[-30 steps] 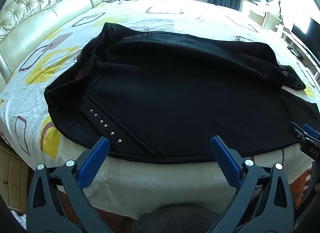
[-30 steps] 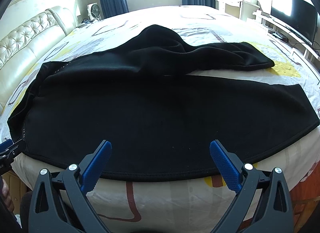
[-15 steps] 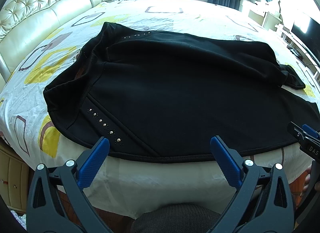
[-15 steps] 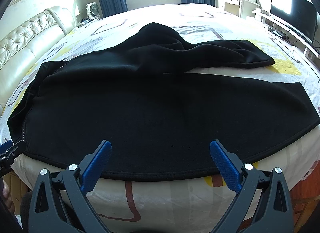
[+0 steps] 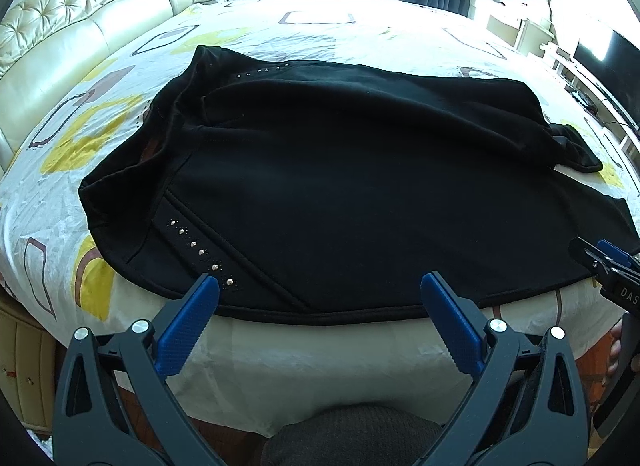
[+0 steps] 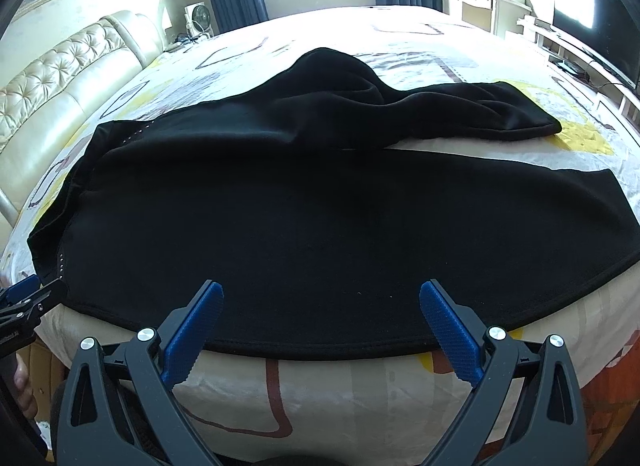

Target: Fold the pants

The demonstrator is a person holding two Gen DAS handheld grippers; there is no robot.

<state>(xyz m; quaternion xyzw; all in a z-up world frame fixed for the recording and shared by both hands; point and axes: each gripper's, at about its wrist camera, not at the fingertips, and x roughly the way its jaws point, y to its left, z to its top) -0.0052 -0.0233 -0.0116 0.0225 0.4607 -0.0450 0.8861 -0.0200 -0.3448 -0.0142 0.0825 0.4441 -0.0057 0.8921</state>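
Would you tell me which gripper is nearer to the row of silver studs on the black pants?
Left. The left gripper hangs open at the pants' near hem, one blue fingertip beside the studs. The right gripper is open farther along the hem, toward the leg ends.

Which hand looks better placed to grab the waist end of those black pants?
The left. Its tool hangs open at the near hem beside the studded waist end of the pants. The right tool faces the leg end.
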